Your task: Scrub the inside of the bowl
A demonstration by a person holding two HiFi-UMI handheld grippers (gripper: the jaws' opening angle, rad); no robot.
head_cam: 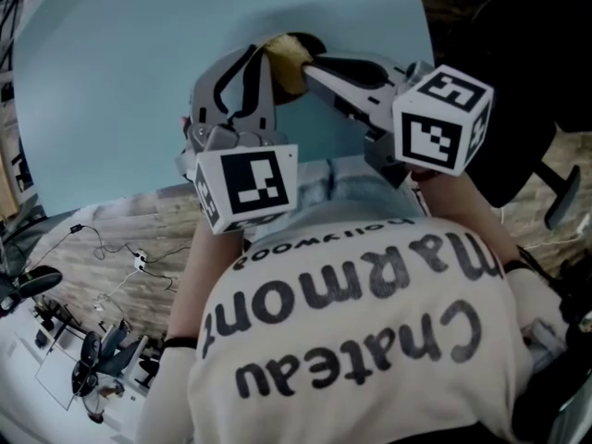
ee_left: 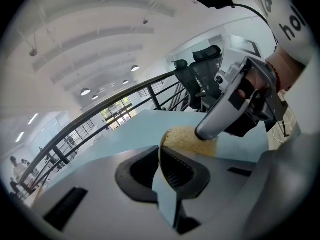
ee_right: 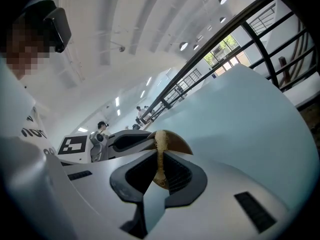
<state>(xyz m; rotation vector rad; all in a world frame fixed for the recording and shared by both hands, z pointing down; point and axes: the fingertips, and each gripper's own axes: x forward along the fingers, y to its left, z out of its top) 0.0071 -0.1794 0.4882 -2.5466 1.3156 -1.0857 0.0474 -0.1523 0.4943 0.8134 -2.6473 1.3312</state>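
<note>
Office atrium: railing, swivel chairs

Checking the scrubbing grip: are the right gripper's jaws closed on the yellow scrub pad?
Yes, the right gripper pinches the yellow scrub pad edge-on between its jaws, in front of the brown bowl.

Head camera looked steeply down over person's shirt onto pale blue table. Gripper cameras rode close behind own jaws, roughly facing each other, tilted toward ceiling. All three shared bowl, sponge, table.
</note>
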